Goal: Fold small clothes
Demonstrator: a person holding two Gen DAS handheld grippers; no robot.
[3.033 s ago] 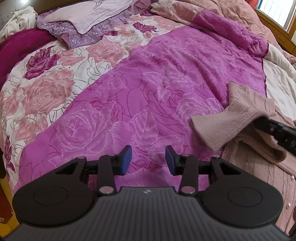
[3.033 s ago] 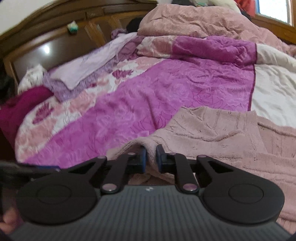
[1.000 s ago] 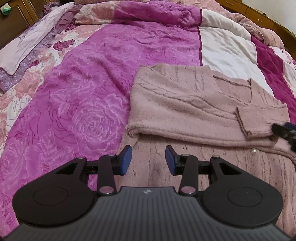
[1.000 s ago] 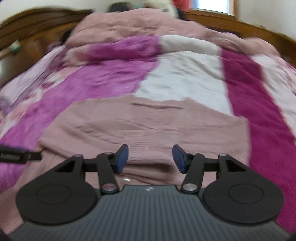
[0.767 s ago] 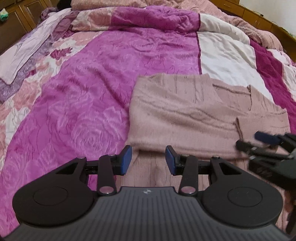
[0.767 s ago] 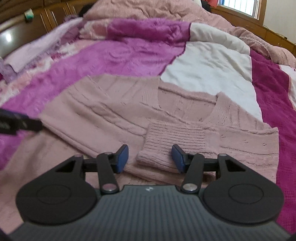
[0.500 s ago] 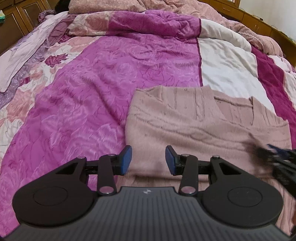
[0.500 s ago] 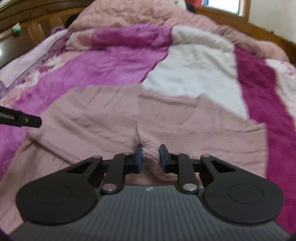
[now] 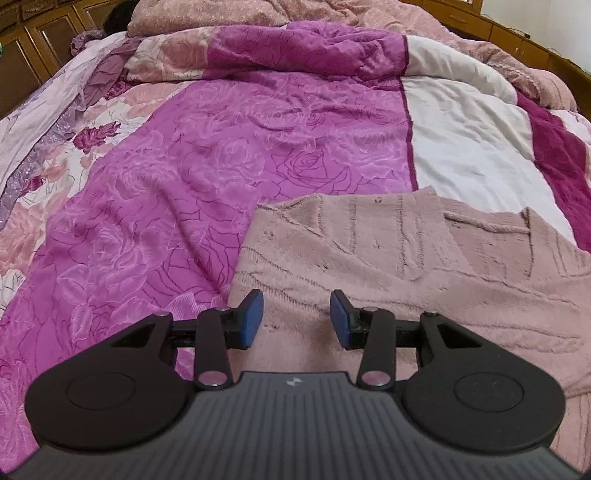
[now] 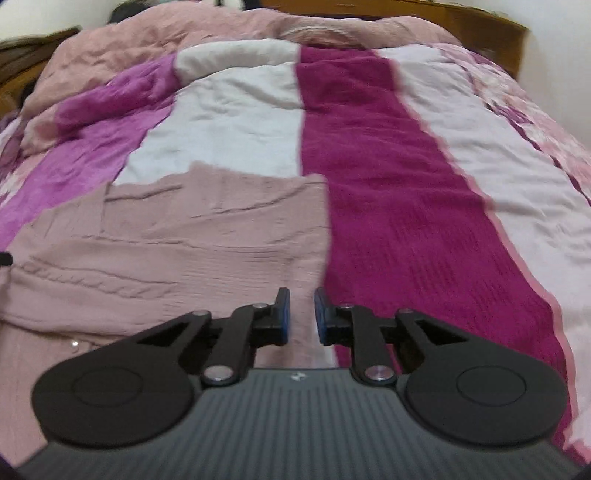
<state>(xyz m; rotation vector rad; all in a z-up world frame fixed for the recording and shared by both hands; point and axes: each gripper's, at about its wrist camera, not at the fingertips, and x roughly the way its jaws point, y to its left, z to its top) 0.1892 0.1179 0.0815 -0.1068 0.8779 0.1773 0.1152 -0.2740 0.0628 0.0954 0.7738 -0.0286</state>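
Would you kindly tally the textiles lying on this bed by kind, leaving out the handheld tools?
Pink knit cardigan: 1
Patchwork bedspread: 1
Rumpled dusty-pink blanket at the far end: 1
Lilac cloth at the left edge: 1
Total: 4

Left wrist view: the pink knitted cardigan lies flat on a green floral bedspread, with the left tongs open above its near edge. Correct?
Not quite. The bedspread is magenta with a rose pattern, not green, as the left wrist view shows. The rest holds: the pink knitted cardigan lies flat on it, and the left tongs are open above its near edge.
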